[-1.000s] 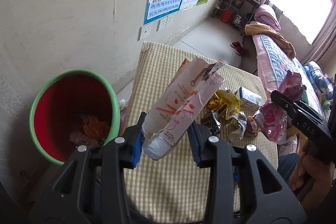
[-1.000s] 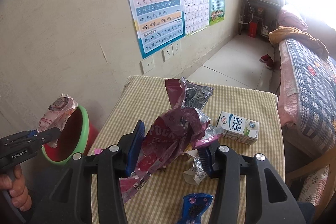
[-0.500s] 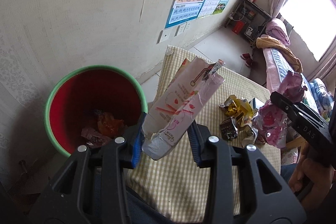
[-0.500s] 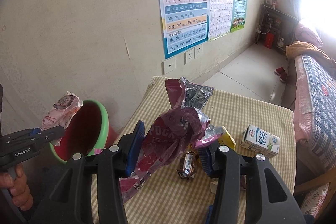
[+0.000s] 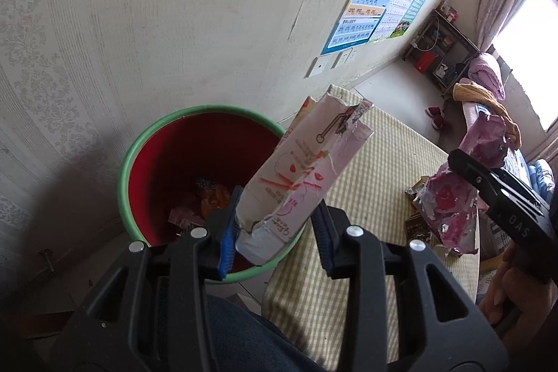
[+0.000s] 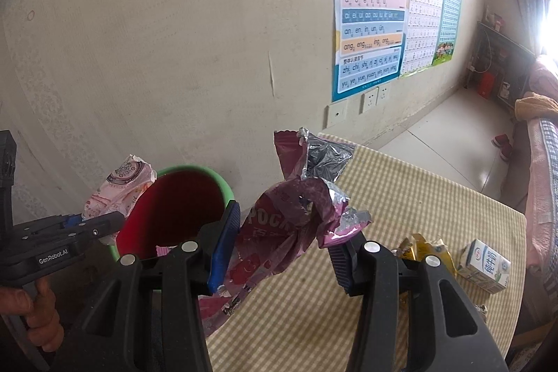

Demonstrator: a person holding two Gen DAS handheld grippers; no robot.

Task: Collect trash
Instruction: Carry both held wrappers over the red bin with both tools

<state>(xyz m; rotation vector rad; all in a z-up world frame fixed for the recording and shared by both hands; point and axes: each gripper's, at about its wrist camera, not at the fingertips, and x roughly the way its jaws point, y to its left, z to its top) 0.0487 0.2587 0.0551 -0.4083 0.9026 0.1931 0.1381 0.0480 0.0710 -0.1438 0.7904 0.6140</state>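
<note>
My left gripper [image 5: 275,234] is shut on a torn pink and white snack box [image 5: 307,176], held over the near rim of a red bin with a green rim [image 5: 146,142]. The bin holds several wrappers [image 5: 209,201]. My right gripper [image 6: 284,248] is shut on a crumpled purple foil wrapper [image 6: 293,218], above the checked table [image 6: 418,197] and just right of the bin [image 6: 181,197]. In the right wrist view the left gripper [image 6: 87,225] and its pink box [image 6: 122,187] appear at the bin's left edge. The left wrist view shows the right gripper with the purple wrapper [image 5: 450,201] at the right.
On the checked table lie a white milk carton [image 6: 486,265], a yellow wrapper [image 6: 429,250] and small dark wrappers [image 5: 416,225]. The bin stands on the floor against the wall, left of the table. A bed [image 6: 544,183] lies to the right. A person's leg [image 5: 244,337] is below.
Both grippers have swung left from over the table toward the bin, each keeping its trash. The bin now sits nearer the centre of both views and the table trash has slid right.
</note>
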